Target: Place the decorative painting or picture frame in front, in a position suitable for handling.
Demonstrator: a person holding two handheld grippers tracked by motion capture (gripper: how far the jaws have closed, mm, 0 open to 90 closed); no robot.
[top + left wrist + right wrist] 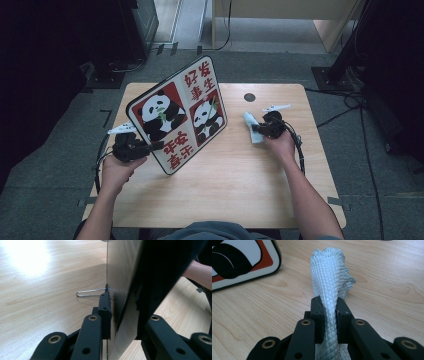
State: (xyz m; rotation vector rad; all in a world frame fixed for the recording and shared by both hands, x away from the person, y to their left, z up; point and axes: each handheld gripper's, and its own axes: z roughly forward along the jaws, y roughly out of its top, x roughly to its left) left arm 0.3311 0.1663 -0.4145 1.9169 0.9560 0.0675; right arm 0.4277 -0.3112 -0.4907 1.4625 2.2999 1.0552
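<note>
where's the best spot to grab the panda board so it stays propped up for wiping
By its thin lower-left edge, coming in from the left side, as the left gripper does. The panda board is flat, rigid and tilted up, so an edge pinch steadies it and leaves the printed face free for the cloth.

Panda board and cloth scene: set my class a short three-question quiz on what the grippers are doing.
1. True or false: the panda board lies flat on the table.
2. What is the right gripper clamped on? A a pen; B a pale quilted cloth; C nothing.
3. Fill in: the left gripper grips the board at its lower ____ edge, seen from the high view.

Key: 1 false, it is held up, tilted; 2 B; 3 left.
</note>
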